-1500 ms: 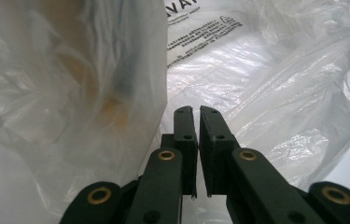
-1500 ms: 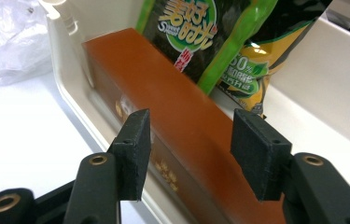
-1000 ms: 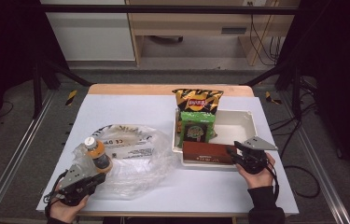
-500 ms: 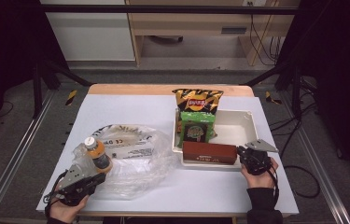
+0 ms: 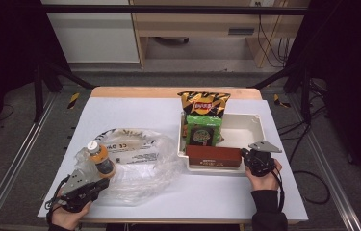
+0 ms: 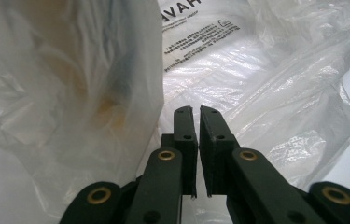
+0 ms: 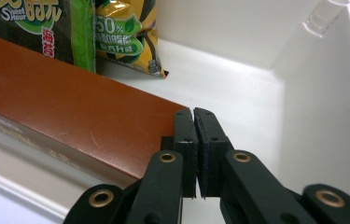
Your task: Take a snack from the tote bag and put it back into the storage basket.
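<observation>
A clear plastic bag lies at the table's left with an orange-capped bottle standing in it. My left gripper is at the bag's near edge, jaws shut on a raised fold of the film. A white tray holds a brown box, a green snack pack and a yellow chips bag. My right gripper is shut and empty, with its tips at the box's right end over the tray.
The tray's right half is bare white floor with high walls. The white table has open room at its back left and along the front edge between the hands. Black frame rails run along both sides.
The right gripper has shifted a little around the brown box's right end. The left gripper, bag and bottle have stayed put.
</observation>
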